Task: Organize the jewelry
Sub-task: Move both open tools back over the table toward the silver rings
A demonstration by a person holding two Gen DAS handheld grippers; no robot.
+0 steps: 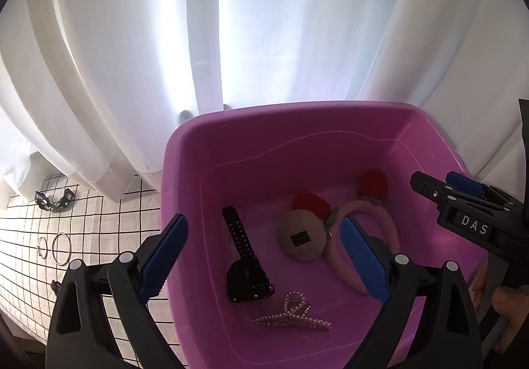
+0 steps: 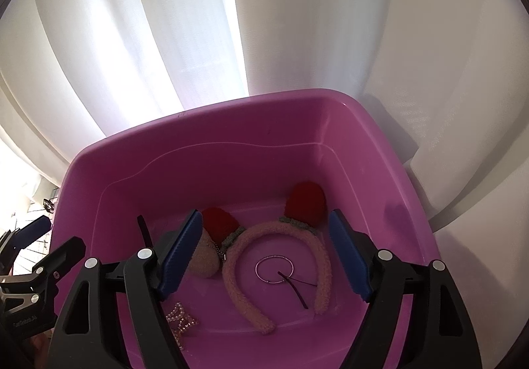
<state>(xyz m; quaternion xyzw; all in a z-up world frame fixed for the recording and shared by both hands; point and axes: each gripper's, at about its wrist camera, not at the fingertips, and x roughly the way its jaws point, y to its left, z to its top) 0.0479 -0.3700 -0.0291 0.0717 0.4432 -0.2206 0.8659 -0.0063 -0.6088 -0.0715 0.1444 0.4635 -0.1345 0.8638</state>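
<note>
Both the left gripper (image 1: 264,256) and right gripper (image 2: 266,253) are hovering released above the pink tub (image 1: 297,124), where watch (image 1: 246,261), pearl clip (image 1: 294,312), headband (image 2: 277,256) and ring (image 2: 274,269) are collecting, while hoops (image 1: 56,246) are waiting outside on the checked cloth (image 1: 20,236).

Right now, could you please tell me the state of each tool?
Left tool: open, holding nothing, over the pink tub.
Right tool: open, holding nothing, over the headband in the tub.
</note>
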